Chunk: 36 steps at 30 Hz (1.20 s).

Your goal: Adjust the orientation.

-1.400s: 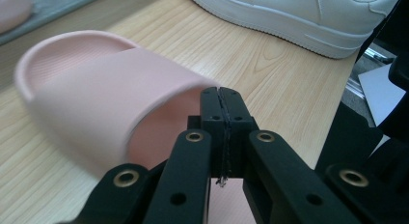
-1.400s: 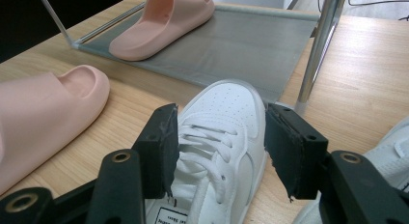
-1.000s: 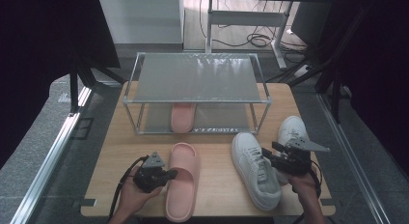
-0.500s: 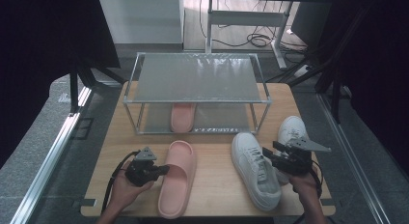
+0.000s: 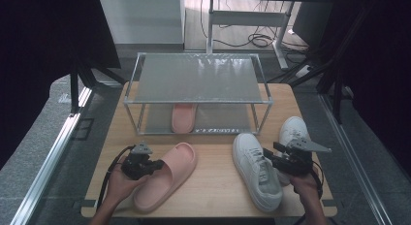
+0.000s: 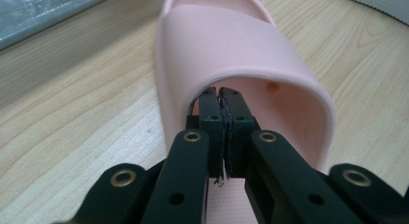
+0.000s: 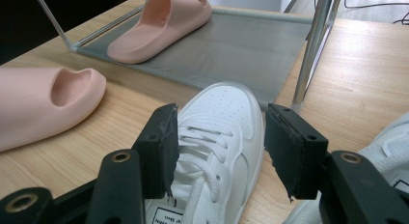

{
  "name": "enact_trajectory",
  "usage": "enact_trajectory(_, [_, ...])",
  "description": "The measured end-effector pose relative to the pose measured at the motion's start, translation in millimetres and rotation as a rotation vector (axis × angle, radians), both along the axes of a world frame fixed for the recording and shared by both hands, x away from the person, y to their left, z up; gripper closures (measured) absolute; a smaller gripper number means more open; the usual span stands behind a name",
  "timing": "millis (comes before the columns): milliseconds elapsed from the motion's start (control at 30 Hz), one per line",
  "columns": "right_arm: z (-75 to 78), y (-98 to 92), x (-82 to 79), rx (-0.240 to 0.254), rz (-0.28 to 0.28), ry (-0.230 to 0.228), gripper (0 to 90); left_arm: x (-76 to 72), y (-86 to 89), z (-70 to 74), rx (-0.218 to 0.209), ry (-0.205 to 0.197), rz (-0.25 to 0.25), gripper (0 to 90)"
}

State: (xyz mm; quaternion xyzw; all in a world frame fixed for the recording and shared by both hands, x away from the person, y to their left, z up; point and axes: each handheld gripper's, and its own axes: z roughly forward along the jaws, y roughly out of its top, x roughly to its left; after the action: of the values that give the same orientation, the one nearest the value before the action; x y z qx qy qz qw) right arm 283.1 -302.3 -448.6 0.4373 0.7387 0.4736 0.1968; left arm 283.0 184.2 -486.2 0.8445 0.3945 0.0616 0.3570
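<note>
A pink slipper lies at an angle on the wooden table, toe toward the rack. My left gripper is shut, its tips pushed in under the slipper's strap from the heel side. A white sneaker lies to the right, toe toward the rack. My right gripper is open, one jaw on each side of the sneaker's laces, with gaps showing at the pads.
A second white sneaker sits just right of the right gripper. A metal two-level rack stands at the back; a second pink slipper lies on its lower shelf.
My left gripper has moved left, and the pink slipper has swung with it from straight to slanted, heel toward the lower left. The right gripper and sneakers stayed put.
</note>
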Motion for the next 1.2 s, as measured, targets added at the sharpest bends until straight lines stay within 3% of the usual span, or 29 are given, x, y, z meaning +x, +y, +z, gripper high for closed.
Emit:
enact_trajectory(267, [0.1, -0.5, 0.0, 0.0, -0.001, 0.0, 46.9, -1.8, -0.9, 1.4, -0.017, -0.01, 0.0, 85.0])
enact_trajectory(467, [0.0, -1.0, 0.0, 0.001, -0.002, -0.001, 46.9, -13.6, 2.4, 9.3, -0.041, -0.052, -0.002, 75.8])
enact_trajectory(567, [-0.3, -0.8, 0.1, 0.0, -0.002, 0.005, 46.9, -18.6, 8.0, 13.6, -0.075, -0.073, 0.003, 73.0])
enact_trajectory(867, [-1.9, 1.3, 1.4, -0.001, 0.004, 0.007, 46.9, -13.3, 18.6, 14.2, -0.064, -0.089, 0.077, 64.1])
enact_trajectory(1200, [-1.5, 2.0, 0.8, 0.003, 0.004, 0.007, 46.9, -7.3, 14.3, 11.4, -0.039, -0.088, 0.101, 56.7])
